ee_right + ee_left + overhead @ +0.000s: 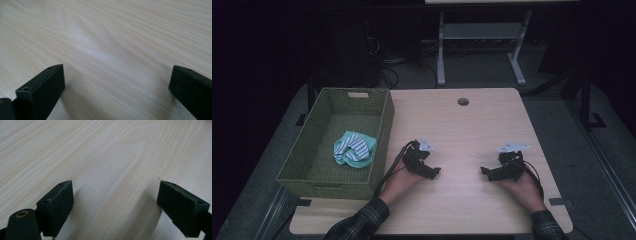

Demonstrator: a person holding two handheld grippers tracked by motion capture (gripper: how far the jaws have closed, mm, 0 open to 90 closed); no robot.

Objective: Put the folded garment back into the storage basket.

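Left gripper [432, 172] and right gripper [486, 172], both with jaws spread wide and empty, rest low over the bare wooden table [462, 135], well apart from the striped cloth [353, 148] lying inside the woven basket [383, 125] at the table's left edge.

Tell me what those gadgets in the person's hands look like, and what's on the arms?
Each hand holds a black two-jaw tool. The left gripper and the right gripper each carry a pale grey three-cornered plate on top and trail a black cable back past the wrist. Up close, the jaws are blocky black pads with small screw holes, and a brass-coloured ring sits near one. Both sleeves are dark plaid.
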